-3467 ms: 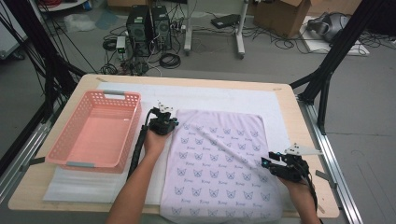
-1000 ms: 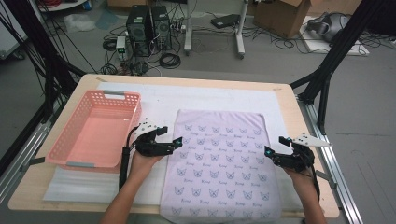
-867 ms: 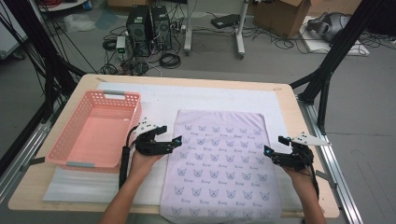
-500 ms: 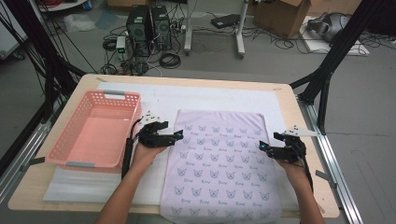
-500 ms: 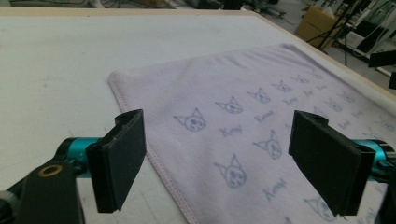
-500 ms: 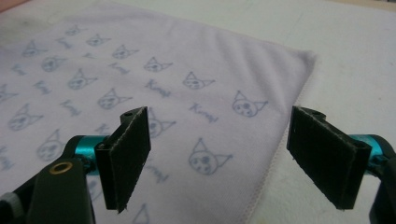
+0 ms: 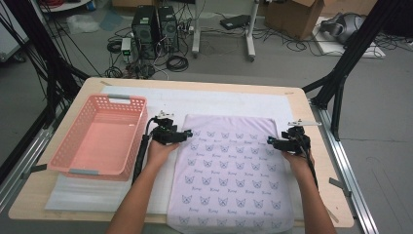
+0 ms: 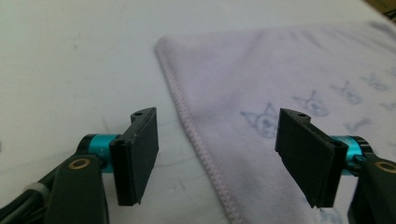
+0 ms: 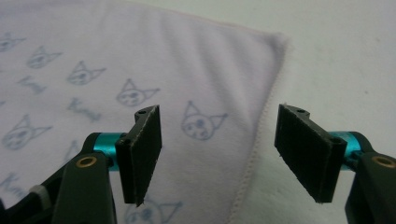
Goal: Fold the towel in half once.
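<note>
Risk starts at the far left, where the pink slotted plastic basket [image 7: 100,139] sits on the wooden worktop [image 7: 311,109], apart from the cloth and not in play yet. Just right of it the left tongs [image 7: 187,133] straddle the left hem of the pale lilac towel printed with small cat faces [image 7: 234,170], which lies flat on a white mat [image 7: 209,102], its near end at the worktop's front edge. In the left gripper view [image 8: 212,158] the jaws have just been closing but remain released, the stitched hem between them and neither pad pressing it. If they shut this high, they may pinch nothing, or catch only the hem's lip and let it slip. At the right hem the right tongs [image 7: 269,141] stand the same way: narrowing, still unclenched, with the edge between the pads in the right gripper view [image 9: 217,158]. Uneven bites on the two sides would likely skew any fold, and a pad dragging on the mat could bunch the cloth.
</note>
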